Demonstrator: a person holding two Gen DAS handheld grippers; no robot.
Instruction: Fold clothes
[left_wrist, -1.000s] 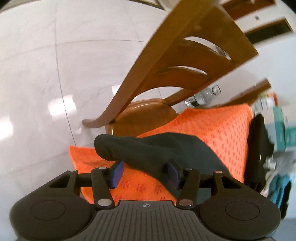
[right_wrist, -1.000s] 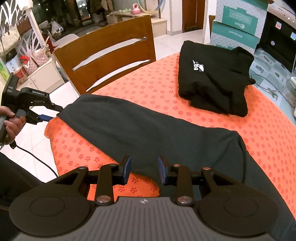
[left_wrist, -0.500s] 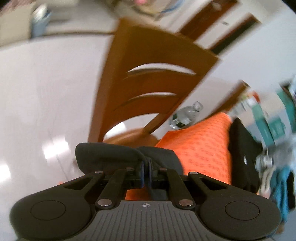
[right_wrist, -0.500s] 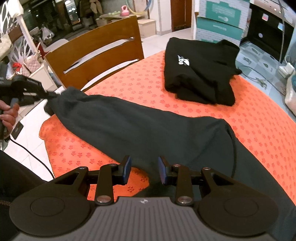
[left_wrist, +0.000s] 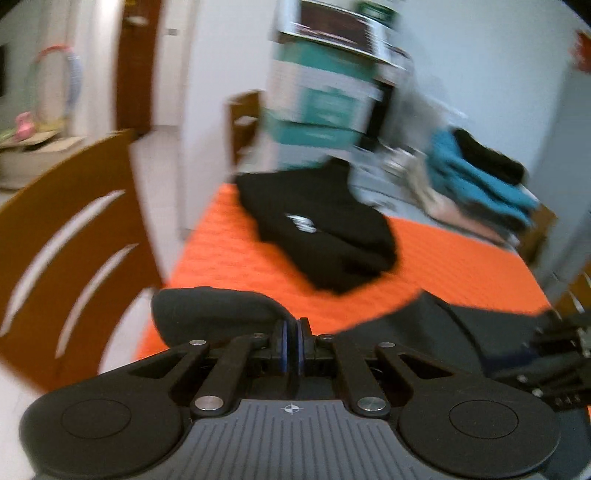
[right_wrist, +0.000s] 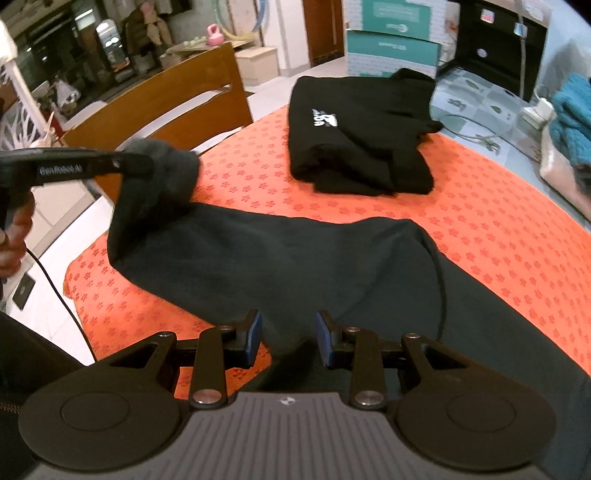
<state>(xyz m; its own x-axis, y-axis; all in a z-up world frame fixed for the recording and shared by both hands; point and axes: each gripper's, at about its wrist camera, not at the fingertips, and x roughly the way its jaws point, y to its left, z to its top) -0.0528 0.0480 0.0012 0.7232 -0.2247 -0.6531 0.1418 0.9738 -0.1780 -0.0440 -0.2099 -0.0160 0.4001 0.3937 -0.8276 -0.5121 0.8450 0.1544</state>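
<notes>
Dark grey garment (right_wrist: 280, 258), soft matte knit, spread long across orange cloth (right_wrist: 480, 229) from 9 o'clock toward 5 o'clock in right wrist view. Thin black drawstring (right_wrist: 439, 280) trailing over the right part. Left end bunched and lifted off the cloth at 10 o'clock, blurred.

Left gripper (left_wrist: 291, 341): blue pads pressed together, clamped on the raised end of the garment (left_wrist: 214, 310); fabric bulging out to 10 o'clock of the pads. Same gripper (right_wrist: 136, 164) seen from right wrist view at 9–10 o'clock, held by a hand (right_wrist: 14, 236), cable (right_wrist: 62, 291) hanging below.

Right gripper (right_wrist: 288, 338): jaws part-way apart, garment fabric lying between the fingers; pads not seen pressing on it. Low over the near edge of the garment at 6 o'clock.

Second garment, black (right_wrist: 354, 140), folded, white logo on top, resting on the cloth at 12–1 o'clock, well apart from the grey one.

Counts: garments on cloth, 2 (one grey unfolded, one black folded). Grippers, 2. Wooden chair (right_wrist: 159, 107), 1 plainly visible, beside the table at 10–11 o'clock. Teal boxes (right_wrist: 391, 40), 2 stacked, at 12–1 o'clock.
</notes>
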